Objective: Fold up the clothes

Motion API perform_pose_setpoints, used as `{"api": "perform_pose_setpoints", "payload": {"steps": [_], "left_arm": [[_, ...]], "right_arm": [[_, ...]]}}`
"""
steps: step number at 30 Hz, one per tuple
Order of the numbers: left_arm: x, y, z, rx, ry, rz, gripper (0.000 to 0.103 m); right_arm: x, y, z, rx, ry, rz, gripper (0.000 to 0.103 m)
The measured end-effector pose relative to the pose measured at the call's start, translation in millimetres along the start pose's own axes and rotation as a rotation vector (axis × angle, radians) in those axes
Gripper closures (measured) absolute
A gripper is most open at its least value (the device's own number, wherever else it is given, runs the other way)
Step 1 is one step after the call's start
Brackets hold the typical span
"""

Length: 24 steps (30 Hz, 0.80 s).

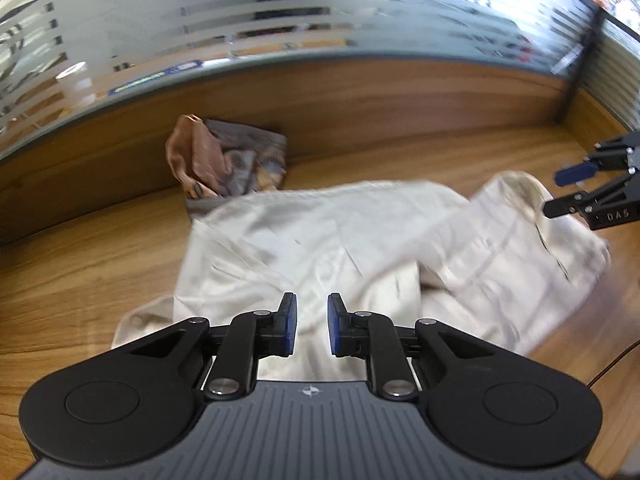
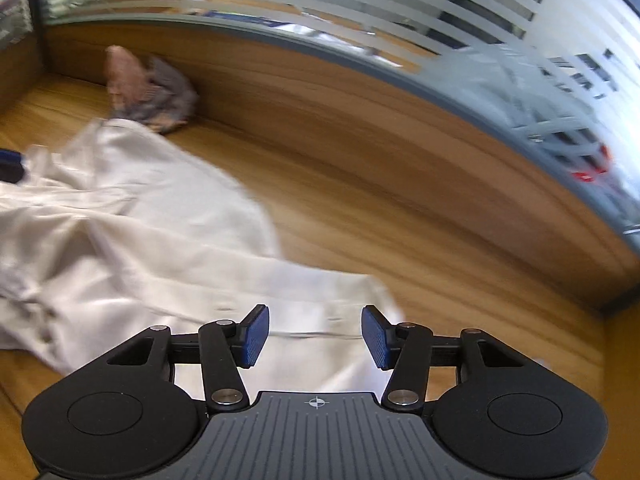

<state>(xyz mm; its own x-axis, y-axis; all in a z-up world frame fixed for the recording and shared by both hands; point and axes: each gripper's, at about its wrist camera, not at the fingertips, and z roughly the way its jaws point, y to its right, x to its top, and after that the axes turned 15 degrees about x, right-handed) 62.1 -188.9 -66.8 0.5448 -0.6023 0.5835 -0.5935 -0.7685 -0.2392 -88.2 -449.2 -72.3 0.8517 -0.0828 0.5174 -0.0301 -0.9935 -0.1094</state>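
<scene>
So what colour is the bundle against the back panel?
Brown and grey patterned bundle, clearest in the left wrist view.

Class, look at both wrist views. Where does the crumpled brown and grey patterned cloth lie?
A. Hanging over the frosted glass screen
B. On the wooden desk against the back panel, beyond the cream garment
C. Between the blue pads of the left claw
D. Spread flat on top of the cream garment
B: the crumpled brown and grey patterned cloth sits bunched against the wooden back panel, behind the cream garment.
</scene>
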Motion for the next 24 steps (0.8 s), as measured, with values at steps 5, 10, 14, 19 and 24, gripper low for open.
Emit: {"api": "perform_pose_setpoints", "payload": {"steps": [5, 10, 14, 19, 24], "left_arm": [[-18, 1, -11, -0.04, 0.005, 0.048, 0.07], [-37, 7, -18, -0.073, -0.004, 0.089, 0.059], [-54, 14, -19, -0.081, -0.016, 0.121, 0.051], [-74, 22, -18, -0.082, -0.045, 0.143, 0.05], [-88, 22, -18, -0.047, -0.05, 0.146, 0.042]], "right_arm": [[-11, -45, -2, 0.039, 0.028, 0.033, 0.051], [-23, -82, 7, 0.12, 0.011, 0.058, 0.074], [-31, -108, 12, 0.143, 0.025, 0.085, 0.088], [-33, -132, 22, 0.199, 0.036, 0.098, 0.09], [-23, -148, 38, 0.211, 0.03, -0.005, 0.088]]}}
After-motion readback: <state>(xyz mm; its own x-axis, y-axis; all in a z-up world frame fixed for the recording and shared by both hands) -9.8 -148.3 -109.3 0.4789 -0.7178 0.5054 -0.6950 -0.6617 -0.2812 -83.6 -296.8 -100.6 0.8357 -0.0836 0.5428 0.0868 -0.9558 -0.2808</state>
